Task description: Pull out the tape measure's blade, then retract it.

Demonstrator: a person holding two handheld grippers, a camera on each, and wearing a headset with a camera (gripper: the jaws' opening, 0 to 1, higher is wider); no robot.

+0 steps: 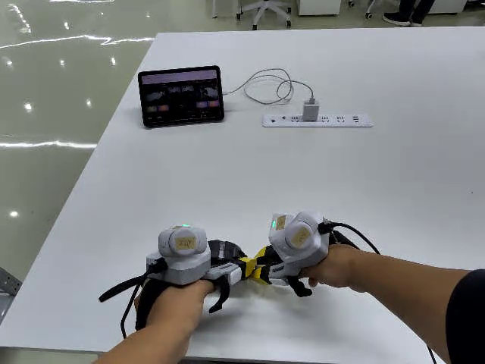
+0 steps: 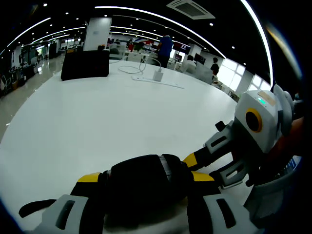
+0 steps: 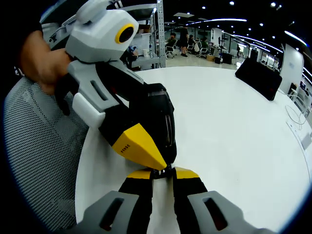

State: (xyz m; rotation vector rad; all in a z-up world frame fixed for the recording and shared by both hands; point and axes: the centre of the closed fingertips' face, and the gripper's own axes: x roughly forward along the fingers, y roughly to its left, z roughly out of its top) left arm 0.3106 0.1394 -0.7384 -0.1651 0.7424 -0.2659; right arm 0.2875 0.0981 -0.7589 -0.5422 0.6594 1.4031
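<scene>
Near the white table's (image 1: 250, 174) front edge, the black tape measure (image 1: 226, 250) sits between the two grippers. My left gripper (image 1: 236, 263) is shut on its body, and the case (image 2: 144, 187) is wedged between yellow-tipped jaws. My right gripper (image 1: 262, 271) comes in from the right, its jaws pressed together at the case's mouth. In the right gripper view, the right gripper (image 3: 163, 173) pinches a small dark end piece just below the tape measure (image 3: 158, 119). No length of blade shows between case and jaws.
A tablet (image 1: 181, 95) stands at the back left. A white power strip (image 1: 317, 120) with a charger and looped cable (image 1: 269, 85) lies behind it to the right. A mesh chair (image 3: 39, 161) is beside the table's front edge.
</scene>
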